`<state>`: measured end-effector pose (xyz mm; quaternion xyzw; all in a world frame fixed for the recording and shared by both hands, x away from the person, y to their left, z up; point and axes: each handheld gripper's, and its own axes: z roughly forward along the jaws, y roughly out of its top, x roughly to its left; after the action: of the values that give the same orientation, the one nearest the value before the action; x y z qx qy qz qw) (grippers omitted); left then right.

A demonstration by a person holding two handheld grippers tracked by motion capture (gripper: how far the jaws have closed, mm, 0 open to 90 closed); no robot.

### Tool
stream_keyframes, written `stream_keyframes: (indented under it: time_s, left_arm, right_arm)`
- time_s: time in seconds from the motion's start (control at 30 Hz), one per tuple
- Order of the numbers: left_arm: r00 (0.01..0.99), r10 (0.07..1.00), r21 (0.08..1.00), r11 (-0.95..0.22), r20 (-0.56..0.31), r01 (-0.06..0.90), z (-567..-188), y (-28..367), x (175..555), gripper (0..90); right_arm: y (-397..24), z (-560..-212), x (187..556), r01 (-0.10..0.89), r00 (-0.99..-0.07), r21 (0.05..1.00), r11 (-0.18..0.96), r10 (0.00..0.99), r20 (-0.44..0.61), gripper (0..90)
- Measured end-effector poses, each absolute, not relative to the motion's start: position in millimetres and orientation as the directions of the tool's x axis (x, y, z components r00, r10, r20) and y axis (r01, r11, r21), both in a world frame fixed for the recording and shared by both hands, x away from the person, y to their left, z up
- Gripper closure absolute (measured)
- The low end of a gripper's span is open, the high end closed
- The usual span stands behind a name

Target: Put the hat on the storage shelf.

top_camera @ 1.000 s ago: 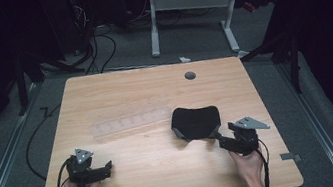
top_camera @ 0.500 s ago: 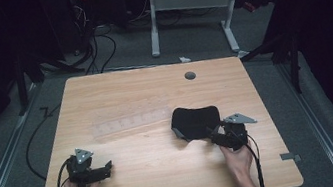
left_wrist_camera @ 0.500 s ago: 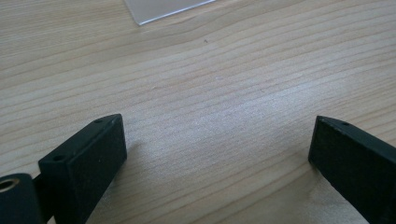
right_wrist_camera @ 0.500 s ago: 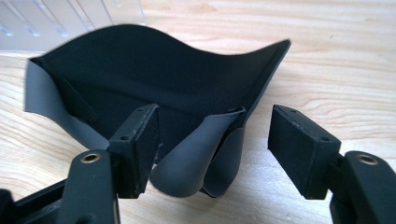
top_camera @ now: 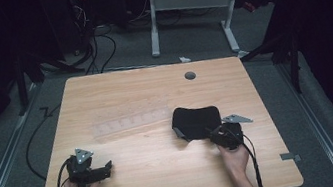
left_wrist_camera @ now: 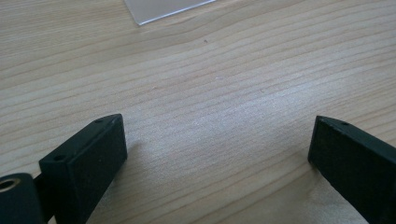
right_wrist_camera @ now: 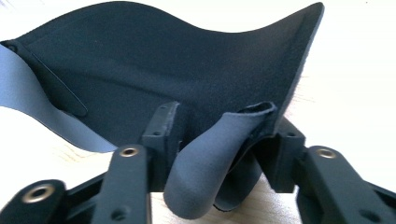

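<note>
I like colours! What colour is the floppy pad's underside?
Grey underside, black top; clearest in the right gripper view.

Table (top_camera: 167, 174): evenly lit from above.
Surroundings: left in deep darkness.
Right gripper view: wood washed out by glare.
Near jaws: softly blurred.

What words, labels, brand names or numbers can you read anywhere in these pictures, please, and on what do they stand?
None can be read. The black pad, the clear tray, the wooden table and both grippers' black jaws carry no legible print, label or number.
</note>
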<state>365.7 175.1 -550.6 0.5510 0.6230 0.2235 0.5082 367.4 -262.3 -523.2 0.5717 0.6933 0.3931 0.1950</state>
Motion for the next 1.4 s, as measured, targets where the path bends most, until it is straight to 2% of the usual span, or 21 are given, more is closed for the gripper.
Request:
stream_keyframes:
  time_s: [0.2, 0.57, 0.83, 1.4]
  left_arm:
    - [0.125, 0.914, 0.839, 0.292, -0.387, 0.459, -550.6, 175.0, 365.6, 5.2]
    - [0.127, 0.913, 0.839, 0.293, -0.388, 0.458, -550.5, 174.9, 365.4, 5.9]
    - [0.129, 0.912, 0.84, 0.293, -0.389, 0.457, -550.4, 174.9, 365.2, 6.4]
    - [0.131, 0.912, 0.84, 0.293, -0.389, 0.457, -550.4, 174.8, 365.2, 6.7]
  right_arm:
    - [-262.6, -525.2, 366.1, 0.635, -0.29, 0.771, 0.047, 0.94, 0.181, 67.9]
    - [-268.1, -526.7, 362.9, 0.634, -0.305, 0.773, -0.001, 0.919, 0.25, 79.3]
    - [-272.1, -521.5, 359.5, 0.626, -0.313, 0.779, -0.027, 0.906, 0.283, 83.1]
    - [-281.3, -511.3, 350.3, 0.599, -0.316, 0.8, -0.027, 0.911, 0.267, 84.2]
